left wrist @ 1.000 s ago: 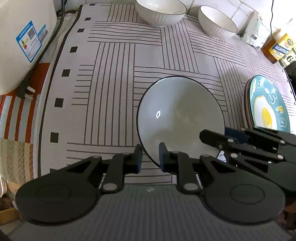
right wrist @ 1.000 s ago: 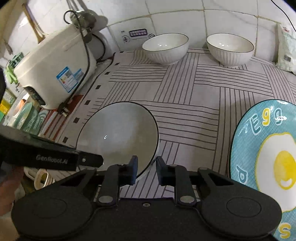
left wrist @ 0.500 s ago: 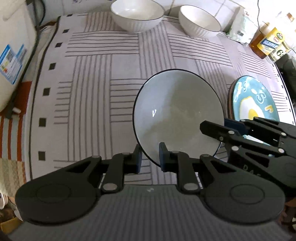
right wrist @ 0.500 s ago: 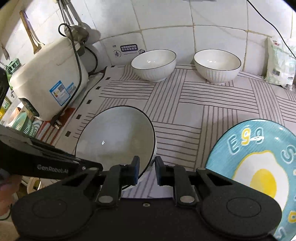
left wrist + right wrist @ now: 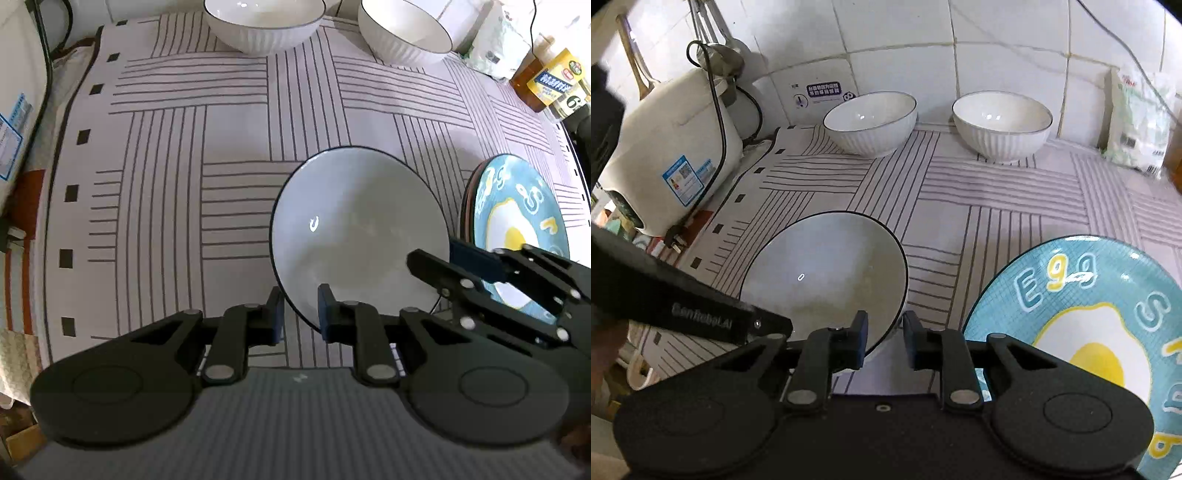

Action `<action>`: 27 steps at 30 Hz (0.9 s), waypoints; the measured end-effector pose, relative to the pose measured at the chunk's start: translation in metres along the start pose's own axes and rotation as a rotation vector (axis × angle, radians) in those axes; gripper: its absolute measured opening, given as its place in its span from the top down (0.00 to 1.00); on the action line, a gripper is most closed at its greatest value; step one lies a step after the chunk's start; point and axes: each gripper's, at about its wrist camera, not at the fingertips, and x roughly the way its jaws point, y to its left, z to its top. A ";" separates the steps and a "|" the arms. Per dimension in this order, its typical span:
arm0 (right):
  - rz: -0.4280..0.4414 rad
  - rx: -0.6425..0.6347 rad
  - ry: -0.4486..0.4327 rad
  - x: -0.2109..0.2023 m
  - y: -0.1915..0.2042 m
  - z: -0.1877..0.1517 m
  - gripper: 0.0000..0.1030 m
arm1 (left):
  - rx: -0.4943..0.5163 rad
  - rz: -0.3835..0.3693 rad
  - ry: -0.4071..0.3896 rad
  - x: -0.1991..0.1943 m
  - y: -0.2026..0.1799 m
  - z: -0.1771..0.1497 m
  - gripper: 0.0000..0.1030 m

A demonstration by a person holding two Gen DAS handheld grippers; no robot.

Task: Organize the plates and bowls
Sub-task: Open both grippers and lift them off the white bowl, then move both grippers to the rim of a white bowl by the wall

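Gripping the near rim of the grey bowl (image 5: 360, 229), the left gripper (image 5: 300, 312) has one pad outside the wall and one inside. The right gripper (image 5: 884, 338) clamps the same bowl's rim at another spot, its jaws having just widened slightly while the rim stays between them. The bowl sits tilted over the striped mat (image 5: 229, 129), just left of the egg plate (image 5: 1082, 317), which tops a stack of plates. Two white ribbed bowls (image 5: 871, 122) (image 5: 1003, 123) stand upright side by side at the mat's far edge against the tiled wall. A rice cooker (image 5: 668, 155) stands beside the mat's left edge.
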 end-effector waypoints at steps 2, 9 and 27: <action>-0.013 -0.022 -0.039 -0.008 0.002 0.000 0.70 | -0.002 0.010 -0.011 -0.008 0.001 -0.001 0.81; -0.045 -0.052 -0.143 -0.054 0.000 0.003 0.64 | 0.006 -0.009 -0.059 -0.044 -0.001 -0.006 0.78; -0.080 -0.134 -0.319 -0.141 -0.015 0.018 0.35 | 0.015 -0.059 -0.228 -0.116 -0.024 0.008 0.67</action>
